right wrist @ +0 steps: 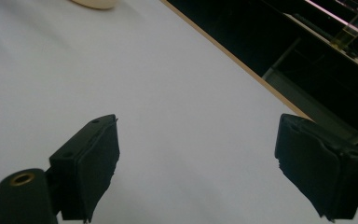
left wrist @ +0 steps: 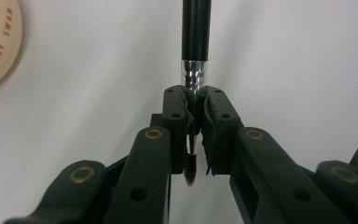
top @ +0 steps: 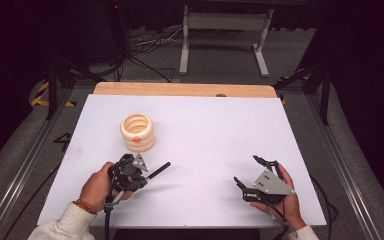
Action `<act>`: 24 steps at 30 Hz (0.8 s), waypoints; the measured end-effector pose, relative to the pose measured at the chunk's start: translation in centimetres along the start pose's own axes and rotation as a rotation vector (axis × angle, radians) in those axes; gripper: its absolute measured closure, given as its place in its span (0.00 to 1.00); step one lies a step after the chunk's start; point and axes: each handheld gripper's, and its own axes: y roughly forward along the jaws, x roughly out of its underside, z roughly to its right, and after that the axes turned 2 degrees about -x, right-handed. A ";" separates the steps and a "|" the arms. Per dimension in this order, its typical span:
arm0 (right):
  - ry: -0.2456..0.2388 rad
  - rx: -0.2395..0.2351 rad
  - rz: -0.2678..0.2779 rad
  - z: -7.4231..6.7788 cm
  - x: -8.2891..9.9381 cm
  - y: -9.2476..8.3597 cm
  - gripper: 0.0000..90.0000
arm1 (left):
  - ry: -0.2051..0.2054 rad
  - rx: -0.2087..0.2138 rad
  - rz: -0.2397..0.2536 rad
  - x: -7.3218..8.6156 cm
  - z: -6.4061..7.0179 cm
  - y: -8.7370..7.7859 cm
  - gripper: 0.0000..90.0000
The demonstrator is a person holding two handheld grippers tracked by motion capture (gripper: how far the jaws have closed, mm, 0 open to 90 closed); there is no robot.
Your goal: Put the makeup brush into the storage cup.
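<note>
Gripping a slim black brush [left wrist: 196, 28] near its silver metal collar, your left gripper [top: 130, 172] sits at the lower left of the high view, jaws clamped tight on it. In the left gripper view the brush runs straight up the middle of the frame: the dark bristle tip hangs just behind the pads at bottom centre, and the long black handle points forward, away from the jaws. From above, that handle juts out toward the centre of the white table [top: 205, 130], slanting up and to the right.

Your cream ribbed ring-shaped holder [top: 137, 131] stands just above the left gripper in the high view, near it but apart; its rim shows at the upper left edge of the left gripper view. So the holder lies off to one side of the brush's long axis, not ahead of it. My guess is you would have to swing the brush round before it could meet the holder's opening.

Your right gripper [top: 254, 175], at the lower right, has its jaws spread wide with nothing between them, well apart from the holder; your left hand is much the nearer.
</note>
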 end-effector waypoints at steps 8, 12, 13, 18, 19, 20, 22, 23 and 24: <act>-0.194 -0.038 0.020 -3.5 -3.1 2.1 0.18 | 0.014 0.005 0.008 -1.1 0.0 -0.3 0.90; -0.269 -0.052 0.028 -5.2 -4.2 3.3 0.20 | 0.024 0.015 0.002 -1.6 0.0 -0.2 0.90; -0.284 -0.053 0.027 -5.6 -4.5 3.6 0.20 | 0.029 0.012 -0.004 -1.7 0.0 -0.2 0.90; -0.354 -0.056 0.031 -7.2 -5.3 4.8 0.21 | 0.034 0.021 0.000 -2.2 0.1 0.0 0.90; -0.369 -0.058 0.034 -7.5 -5.5 5.1 0.21 | 0.035 0.025 -0.008 -2.3 0.1 0.0 0.90; -0.380 -0.059 0.038 -7.7 -5.7 5.2 0.21 | 0.041 0.024 -0.005 -2.4 0.2 0.1 0.90; -0.410 -0.052 0.045 -8.5 -6.2 5.6 0.22 | 0.050 0.032 -0.021 -2.7 0.2 0.2 0.90; -0.438 -0.046 0.052 -8.9 -6.5 5.8 0.23 | 0.053 0.029 -0.021 -2.9 0.3 0.2 0.90; -0.459 -0.048 0.060 -9.3 -6.7 5.9 0.25 | 0.055 0.035 -0.030 -3.0 0.3 0.3 0.90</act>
